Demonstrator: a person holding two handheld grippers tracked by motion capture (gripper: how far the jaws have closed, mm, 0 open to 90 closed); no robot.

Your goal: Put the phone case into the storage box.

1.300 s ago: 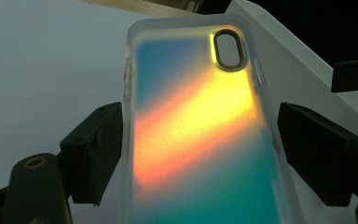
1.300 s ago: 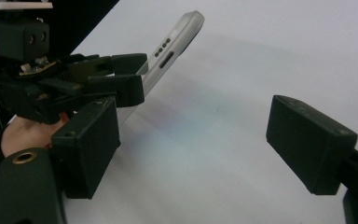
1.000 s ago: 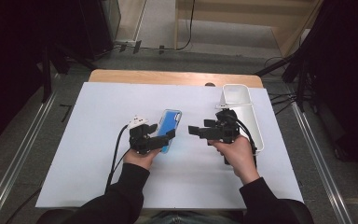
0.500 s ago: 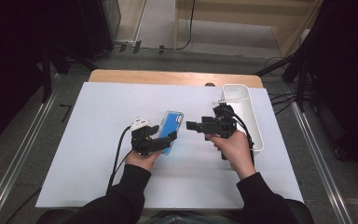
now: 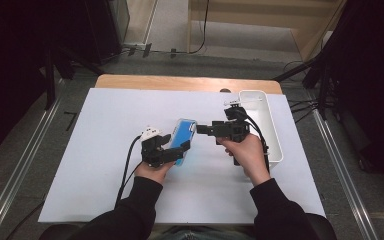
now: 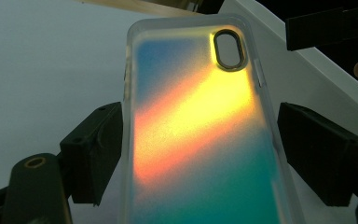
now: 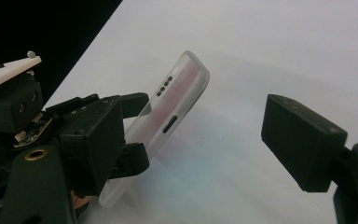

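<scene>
At the left of the high view, the left gripper (image 5: 180, 148) grips the phone case (image 5: 183, 139) by its long edges, its fingers (image 6: 93, 151) closed on the sides, holding it tilted above the white counter (image 5: 105, 120). Just right of the case, the right gripper (image 5: 203, 129) points at its upper end; its fingers (image 7: 303, 140) have just been narrowing, open, not touching it. A white tray (image 5: 267, 125) stands farthest right.
</scene>
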